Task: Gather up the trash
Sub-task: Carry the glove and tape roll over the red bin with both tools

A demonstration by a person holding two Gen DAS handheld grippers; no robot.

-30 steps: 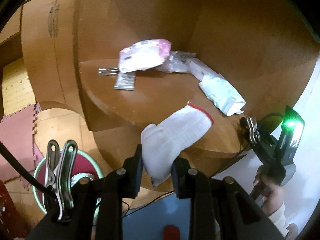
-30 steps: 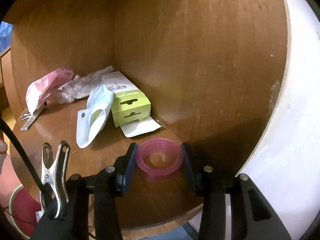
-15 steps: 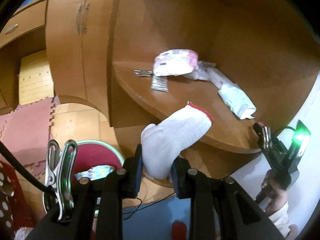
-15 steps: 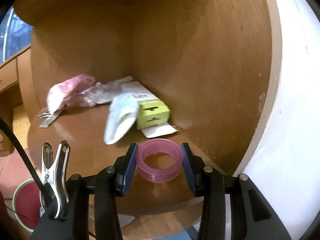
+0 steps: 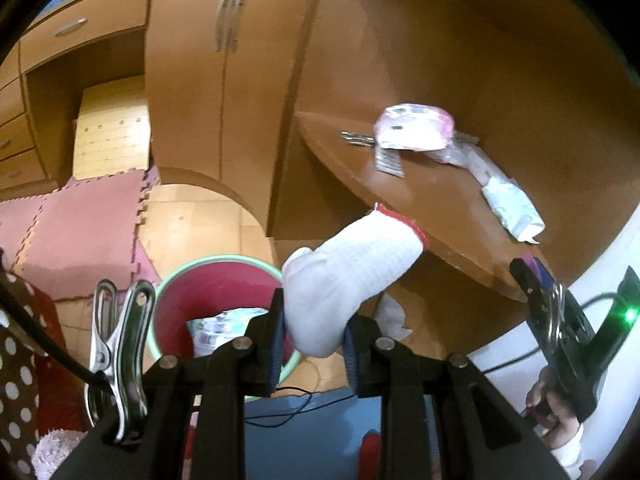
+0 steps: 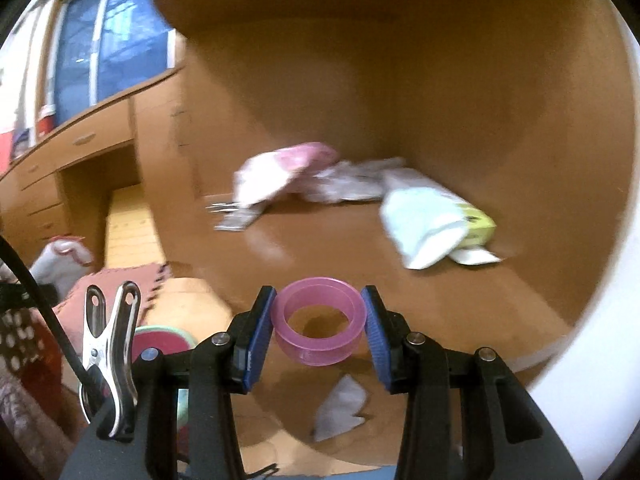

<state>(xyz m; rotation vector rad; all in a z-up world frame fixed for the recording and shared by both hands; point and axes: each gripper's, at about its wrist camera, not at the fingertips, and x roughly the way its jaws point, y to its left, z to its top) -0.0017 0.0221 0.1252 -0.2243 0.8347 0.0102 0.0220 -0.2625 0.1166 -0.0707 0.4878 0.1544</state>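
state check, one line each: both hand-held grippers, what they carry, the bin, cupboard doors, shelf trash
left hand-held gripper: shut on the white glove
white glove: gripped, cuff pointing up
right hand-held gripper: shut on the pink tape roll
pink tape roll: clamped, hole facing up
bin: open-topped, a wrapper inside
cupboard doors: closed
pink-and-white packet: lying on the shelf
white pouch: lying near the shelf edge

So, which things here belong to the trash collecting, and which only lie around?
Part of the job:
- white glove, held in the left gripper
- pink ring, held in the right gripper
- bin on the floor
- wrappers on the shelf

Just lying about:
- foam mat
- cupboard
- window
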